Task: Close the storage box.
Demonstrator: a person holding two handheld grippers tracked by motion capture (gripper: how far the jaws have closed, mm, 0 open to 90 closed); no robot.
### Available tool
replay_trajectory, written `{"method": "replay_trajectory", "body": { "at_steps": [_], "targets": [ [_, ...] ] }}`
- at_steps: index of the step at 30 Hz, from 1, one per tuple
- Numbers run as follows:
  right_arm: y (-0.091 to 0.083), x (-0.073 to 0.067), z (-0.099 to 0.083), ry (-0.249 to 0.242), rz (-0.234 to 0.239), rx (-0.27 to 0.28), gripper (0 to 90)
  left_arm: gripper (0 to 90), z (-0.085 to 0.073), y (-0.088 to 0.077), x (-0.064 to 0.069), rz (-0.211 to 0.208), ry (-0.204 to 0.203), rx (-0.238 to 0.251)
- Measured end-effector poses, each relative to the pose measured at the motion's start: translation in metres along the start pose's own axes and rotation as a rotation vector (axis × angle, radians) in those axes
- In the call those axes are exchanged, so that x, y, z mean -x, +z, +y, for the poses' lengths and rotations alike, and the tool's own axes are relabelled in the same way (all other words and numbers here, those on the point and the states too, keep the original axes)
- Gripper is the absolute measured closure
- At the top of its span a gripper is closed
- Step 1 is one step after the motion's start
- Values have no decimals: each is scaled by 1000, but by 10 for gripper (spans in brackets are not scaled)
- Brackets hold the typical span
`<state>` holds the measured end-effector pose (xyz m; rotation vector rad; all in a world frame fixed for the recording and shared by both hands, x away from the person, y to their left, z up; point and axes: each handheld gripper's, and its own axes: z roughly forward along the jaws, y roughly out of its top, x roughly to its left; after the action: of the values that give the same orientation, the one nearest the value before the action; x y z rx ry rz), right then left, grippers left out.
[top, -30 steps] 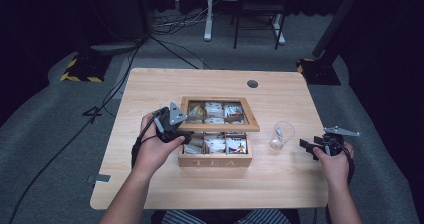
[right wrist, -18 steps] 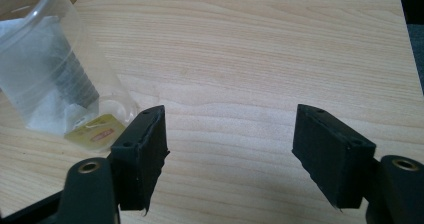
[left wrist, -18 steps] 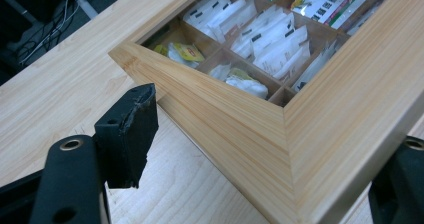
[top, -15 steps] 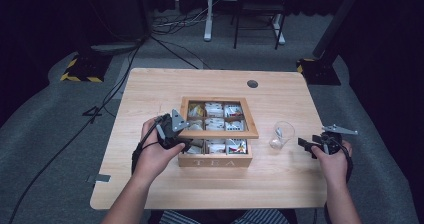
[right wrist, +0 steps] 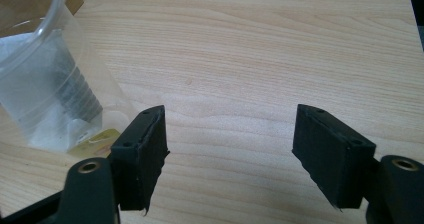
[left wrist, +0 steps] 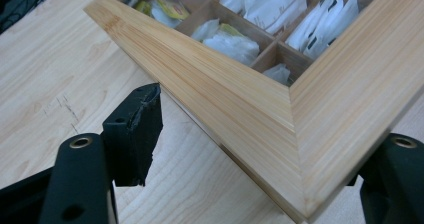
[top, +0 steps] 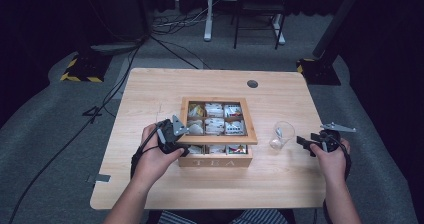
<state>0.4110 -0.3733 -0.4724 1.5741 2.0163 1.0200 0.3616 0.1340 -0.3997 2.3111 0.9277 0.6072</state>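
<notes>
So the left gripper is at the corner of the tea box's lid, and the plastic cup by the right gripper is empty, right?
Not quite. The plastic cup isn't empty: the right gripper view shows a tea bag inside it. The left gripper is indeed at the corner of the lid.

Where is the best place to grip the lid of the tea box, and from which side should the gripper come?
Probably the lid's front-left corner, from the box's left. The frame is flat and thin and juts past the box there, so jaws can straddle its edge; the left gripper already brackets it.

The left gripper (left wrist: 255, 184) has a corner of the wooden lid (left wrist: 280, 129) between its closing jaws, above tea bags (left wrist: 235, 41).
</notes>
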Motion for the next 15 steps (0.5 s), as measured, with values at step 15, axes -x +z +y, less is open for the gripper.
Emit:
{"method": "replay_trajectory", "body": {
  "at_steps": [15],
  "targets": [
    [6, 0, -1, 2, 8, -17, 306, 320, -5, 1, 2, -47, -17, -24]
  ]
}}
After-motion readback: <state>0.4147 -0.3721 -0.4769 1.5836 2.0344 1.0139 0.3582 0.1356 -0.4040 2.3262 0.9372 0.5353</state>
